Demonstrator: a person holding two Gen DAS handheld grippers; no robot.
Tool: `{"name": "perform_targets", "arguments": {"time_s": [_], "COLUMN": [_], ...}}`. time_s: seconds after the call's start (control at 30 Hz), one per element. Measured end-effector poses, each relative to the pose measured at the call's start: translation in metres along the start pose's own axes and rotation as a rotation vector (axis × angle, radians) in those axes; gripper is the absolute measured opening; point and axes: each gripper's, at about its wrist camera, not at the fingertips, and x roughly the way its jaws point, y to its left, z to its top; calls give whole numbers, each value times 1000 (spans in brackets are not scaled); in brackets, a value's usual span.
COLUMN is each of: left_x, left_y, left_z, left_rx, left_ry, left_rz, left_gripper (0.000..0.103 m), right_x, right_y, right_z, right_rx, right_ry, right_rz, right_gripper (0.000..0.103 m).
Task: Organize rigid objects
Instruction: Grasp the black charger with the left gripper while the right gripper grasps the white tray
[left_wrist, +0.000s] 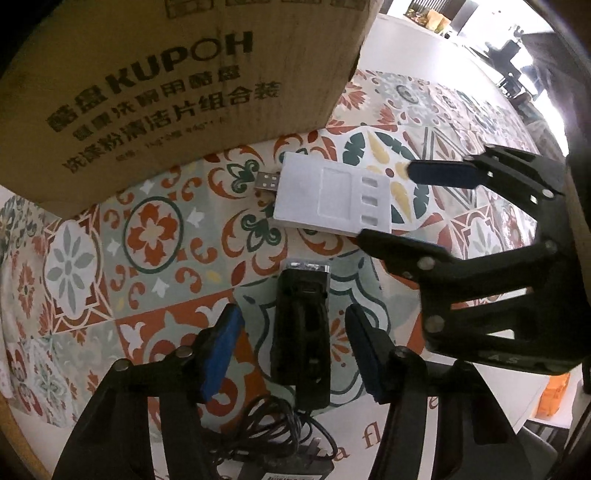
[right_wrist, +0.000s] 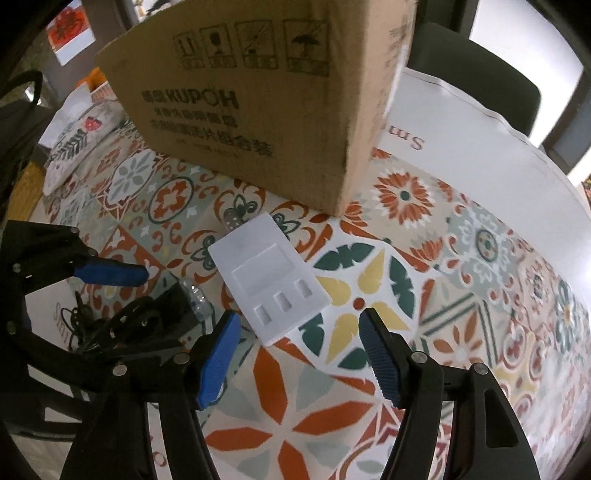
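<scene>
Both grippers look poised for pick-ups, with nothing lifted yet. The left gripper (left_wrist: 295, 328) is released, its blue pads on either side of a black device (left_wrist: 301, 332) that lies flat on the patterned tablecloth (left_wrist: 147, 229), a tangle of black cord (left_wrist: 273, 424) trailing from its near end; whether the pads touch it cannot be told. The right gripper (right_wrist: 299, 350) is also spread wide, and it hovers low just short of a white USB adapter (right_wrist: 267, 275), which lies flat near the corner of a cardboard box (right_wrist: 258, 103) with its metal plug pointing toward the box. Judging by this, the next move calls for closing the left pads squarely on the device's sides, while the right gripper must advance to straddle the adapter.
</scene>
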Motion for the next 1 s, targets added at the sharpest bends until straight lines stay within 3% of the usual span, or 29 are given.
{"name": "perform_targets", "arguments": {"time_s": [0.37,0.5,0.57,0.73,0.9,1.0], "left_x": [11,11,11,10,7,2], "left_y": [-1,6,12,23,38,42], "left_z": [12,15,16,14,8,4], "left_rx": [22,11,2,-31,-69,-87], "left_ry": [-21,-35,-37,-59,-70,-80], "left_rz": [16,27,18,-2,-10,-24], "left_gripper": [48,30,29,29,29,29], "right_x": [26,29,31,31,25,19], "right_y": [12,17,20,27,22,17], "right_z": [16,21,23,24,16,11], "right_rx": [-112,-131,-130,-98,15,102], "right_ry": [13,0,-12,-20,-9,-26], "right_rz": [20,17,13,-8,-66,-58], "right_gripper": [68,68,67,55,53,52]}}
